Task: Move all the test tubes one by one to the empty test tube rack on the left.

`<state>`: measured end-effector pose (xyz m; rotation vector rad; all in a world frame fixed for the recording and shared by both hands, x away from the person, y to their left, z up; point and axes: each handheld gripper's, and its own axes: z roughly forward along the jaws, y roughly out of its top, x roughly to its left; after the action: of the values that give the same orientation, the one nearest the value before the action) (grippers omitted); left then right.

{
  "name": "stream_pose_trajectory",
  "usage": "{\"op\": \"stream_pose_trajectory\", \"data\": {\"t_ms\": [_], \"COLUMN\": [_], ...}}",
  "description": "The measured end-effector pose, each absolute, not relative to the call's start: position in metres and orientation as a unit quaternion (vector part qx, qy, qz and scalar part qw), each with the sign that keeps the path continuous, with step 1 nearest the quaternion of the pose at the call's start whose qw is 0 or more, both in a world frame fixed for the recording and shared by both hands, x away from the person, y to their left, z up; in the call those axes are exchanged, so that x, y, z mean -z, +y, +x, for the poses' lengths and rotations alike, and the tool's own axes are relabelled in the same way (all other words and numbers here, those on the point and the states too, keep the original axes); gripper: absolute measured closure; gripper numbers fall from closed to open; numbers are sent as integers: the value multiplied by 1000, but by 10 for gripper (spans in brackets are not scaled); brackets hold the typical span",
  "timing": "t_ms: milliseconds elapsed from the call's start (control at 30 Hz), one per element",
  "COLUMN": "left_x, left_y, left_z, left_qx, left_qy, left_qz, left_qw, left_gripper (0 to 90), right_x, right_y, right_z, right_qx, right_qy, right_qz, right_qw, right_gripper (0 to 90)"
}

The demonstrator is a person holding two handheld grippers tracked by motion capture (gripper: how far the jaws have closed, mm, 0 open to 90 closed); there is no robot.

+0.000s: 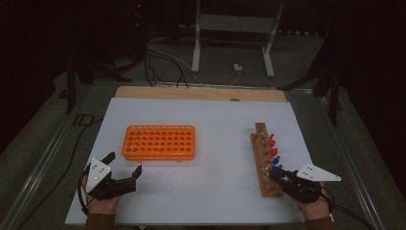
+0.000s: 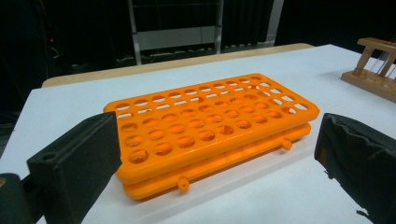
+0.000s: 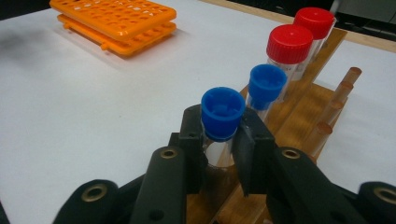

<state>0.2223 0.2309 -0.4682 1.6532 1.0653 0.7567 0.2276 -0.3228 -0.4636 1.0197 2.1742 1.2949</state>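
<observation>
Resting at the lower left of the high view, left gripper (image 1: pixel 125 169) with fingers (image 2: pixel 74 163) spread wide and released, nothing between them, just short of the orange rack (image 1: pixel 159 142) lying left of centre on the white surface (image 1: pixel 215 191). Standing at the right, wooden rack (image 1: pixel 265 158) with red-capped and blue-capped tubes in a row. Clamped at the lower right, right gripper (image 1: pixel 278 175), fingers (image 3: pixel 191 135) grasping the nearest blue-capped tube (image 3: pixel 222 114) just below its cap.
</observation>
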Motion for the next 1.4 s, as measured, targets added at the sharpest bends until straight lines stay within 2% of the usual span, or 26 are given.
{"op": "stream_pose_trajectory", "data": {"t_ms": [367,1000,1400], "left_x": [469,471,473], "left_y": [229,226,224], "left_z": [223,225,228], "left_qx": [-310,-299,-278], "left_qy": [436,426,418], "left_qz": [686,699,697], "left_qw": [492,490,512], "left_gripper": [10,10,9], "right_x": [458,421,398], "right_y": [-322,-334,-334], "right_z": [228,230,232], "right_qx": [-456,-482,-497], "right_qy": [786,779,777], "right_qz": [362,344,331], "right_qw": [208,205,199], "right_gripper": [768,770,770]}}
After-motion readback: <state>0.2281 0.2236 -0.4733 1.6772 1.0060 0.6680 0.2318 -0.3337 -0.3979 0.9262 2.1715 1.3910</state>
